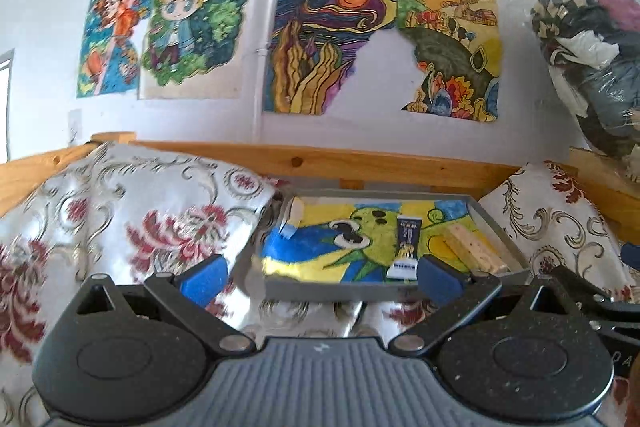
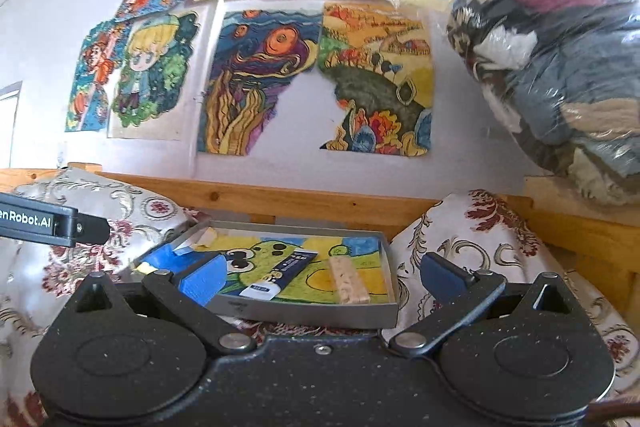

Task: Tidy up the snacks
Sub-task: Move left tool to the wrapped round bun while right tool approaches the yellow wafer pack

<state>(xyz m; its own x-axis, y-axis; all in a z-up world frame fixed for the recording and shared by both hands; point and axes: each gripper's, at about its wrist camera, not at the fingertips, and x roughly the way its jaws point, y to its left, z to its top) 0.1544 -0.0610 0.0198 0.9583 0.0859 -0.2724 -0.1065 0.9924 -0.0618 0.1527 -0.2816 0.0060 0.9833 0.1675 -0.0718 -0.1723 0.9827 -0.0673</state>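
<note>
A shallow grey tray lined with a colourful drawing rests on a patterned cloth between two cushions. In it lie a dark blue snack packet with a white end and a pale wafer bar in clear wrap. At the tray's far left corner sits a small pale wrapped piece. My left gripper hovers open just before the tray's near edge, empty. My right gripper is open too, empty, its fingers on either side of the tray's near wall.
Floral cushions flank the tray, with a wooden rail behind. Drawings cover the white wall. A clear bag of clothes hangs at the right. The left gripper's body shows at the right wrist view's left edge.
</note>
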